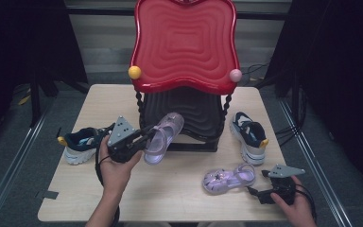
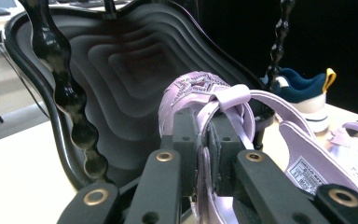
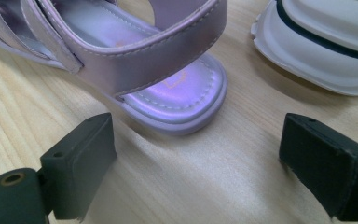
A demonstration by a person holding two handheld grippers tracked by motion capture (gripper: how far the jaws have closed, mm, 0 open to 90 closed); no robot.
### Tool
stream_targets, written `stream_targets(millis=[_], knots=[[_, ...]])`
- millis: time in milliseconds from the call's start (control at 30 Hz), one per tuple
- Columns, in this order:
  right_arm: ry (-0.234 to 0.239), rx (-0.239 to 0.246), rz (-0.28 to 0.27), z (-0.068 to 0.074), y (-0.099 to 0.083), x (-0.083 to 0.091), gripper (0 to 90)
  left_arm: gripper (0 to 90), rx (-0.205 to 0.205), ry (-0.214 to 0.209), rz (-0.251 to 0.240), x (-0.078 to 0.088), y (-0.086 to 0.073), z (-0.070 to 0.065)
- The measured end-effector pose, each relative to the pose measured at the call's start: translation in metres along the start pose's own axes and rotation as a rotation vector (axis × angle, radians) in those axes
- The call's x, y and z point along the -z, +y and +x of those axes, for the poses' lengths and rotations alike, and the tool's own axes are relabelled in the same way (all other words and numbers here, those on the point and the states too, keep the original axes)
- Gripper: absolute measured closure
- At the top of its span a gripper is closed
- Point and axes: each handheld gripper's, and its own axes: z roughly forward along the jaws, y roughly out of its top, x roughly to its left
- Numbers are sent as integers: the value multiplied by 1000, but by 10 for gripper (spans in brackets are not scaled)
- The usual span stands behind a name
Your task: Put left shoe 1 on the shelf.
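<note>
- high view: left gripper [image 1: 144, 139] holds a lilac sandal [image 1: 163, 138] off the table [image 1: 170, 194], toe raised toward the black lower tray [image 1: 189, 113] of the red-topped rack [image 1: 184, 42]. judged: the sandal is being carried to that tray, heel end gripped so the toe can go in first.
- high view: second sandal [image 1: 229, 178] lies flat on the table near the right gripper [image 1: 255, 191], which rests low at the table's near edge. one navy sneaker [image 1: 82, 144] sits left of the rack, the other [image 1: 250, 135] right of it; both on the table, apart from the grippers.
- left gripper view: jaws nearly closed, pads [image 2: 185, 140] pinching a strap [image 2: 230, 100] of the sandal. thin strap explains the narrow gap. the tray's ridged black floor [image 2: 121, 70] is just beyond the toe.
- right gripper view: jaws stand wide apart, nothing between the pads [image 3: 86, 149]. heel [image 3: 182, 100] of the second sandal lies just ahead on the wood, sneaker sole [image 3: 317, 51] beside it. judged: lined up for the next pick, not yet closing.
</note>
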Motion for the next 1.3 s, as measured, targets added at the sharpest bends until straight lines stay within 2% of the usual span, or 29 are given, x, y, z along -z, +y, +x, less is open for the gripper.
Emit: stream_targets(millis=[267,600,1300], knots=[[0,0,0,0,0,0,98,834,-1,28,-14,-7,2,-1],[0,0,0,0,0,0,98,834,15,41,-29,-19,6,-3],[0,0,0,0,0,0,98,834,33,124,-82,-39,12,-4]])
